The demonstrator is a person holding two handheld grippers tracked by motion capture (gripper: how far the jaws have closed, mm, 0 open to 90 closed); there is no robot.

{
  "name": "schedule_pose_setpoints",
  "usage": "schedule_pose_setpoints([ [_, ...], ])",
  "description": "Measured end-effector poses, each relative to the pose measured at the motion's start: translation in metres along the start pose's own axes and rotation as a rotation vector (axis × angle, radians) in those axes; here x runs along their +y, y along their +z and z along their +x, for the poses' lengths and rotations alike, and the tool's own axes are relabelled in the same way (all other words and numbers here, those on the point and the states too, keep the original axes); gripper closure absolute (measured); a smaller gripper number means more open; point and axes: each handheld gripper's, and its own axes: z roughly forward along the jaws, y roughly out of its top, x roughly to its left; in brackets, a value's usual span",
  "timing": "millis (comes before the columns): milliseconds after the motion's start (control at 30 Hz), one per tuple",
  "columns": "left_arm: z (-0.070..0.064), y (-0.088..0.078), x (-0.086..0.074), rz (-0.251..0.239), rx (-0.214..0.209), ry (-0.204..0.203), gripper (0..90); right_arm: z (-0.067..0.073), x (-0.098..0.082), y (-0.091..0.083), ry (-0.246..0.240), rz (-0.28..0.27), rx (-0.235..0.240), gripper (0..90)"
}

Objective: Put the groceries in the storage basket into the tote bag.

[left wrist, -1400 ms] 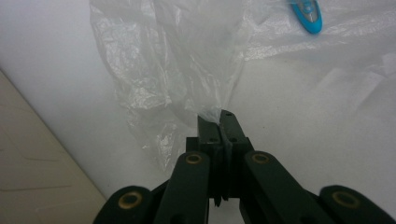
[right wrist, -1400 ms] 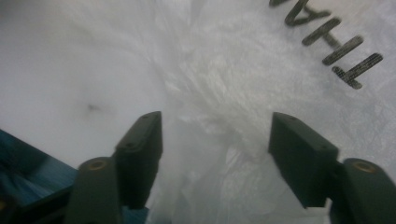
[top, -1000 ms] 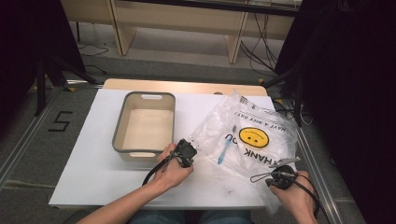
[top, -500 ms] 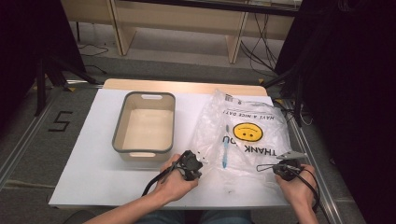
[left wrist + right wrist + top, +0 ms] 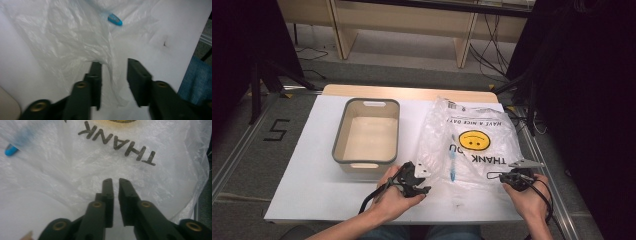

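High view: one plastic bag is lying on the table right of one grey bin, one blue toothbrush inside.

Left gripper view: left gripper, jaws just opening, is straddling the bag's edge, not pressing.

Right gripper view: right gripper, jaws just parting to a narrow gap, is gripping nothing.

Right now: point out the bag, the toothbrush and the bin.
plastic bag (image 5: 492, 155), high view, on the printed face.
blue toothbrush (image 5: 452, 161), high view, mid-handle, inside the bag.
grey bin (image 5: 340, 135), high view, left rim.
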Motion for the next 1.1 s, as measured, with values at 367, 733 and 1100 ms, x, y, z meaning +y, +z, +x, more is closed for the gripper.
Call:
schedule_pose_setpoints([
  [367,0.002,-0.008,-0.014,-0.051,0.072,0.025,27.3,-0.001,-0.008,-0.029,0.075,-0.17,0.091,45.1],
  [733,0.004,0.003,-0.024,-0.022,0.037,0.014,28.4,-0.002,-0.018,-0.022,0.104,-0.163,0.109,37.3],
  [1100,0.005,0.003,-0.024,-0.032,0.052,0.001,29.6,-0.003,-0.018,-0.023,0.107,-0.176,0.098,36.8],
])
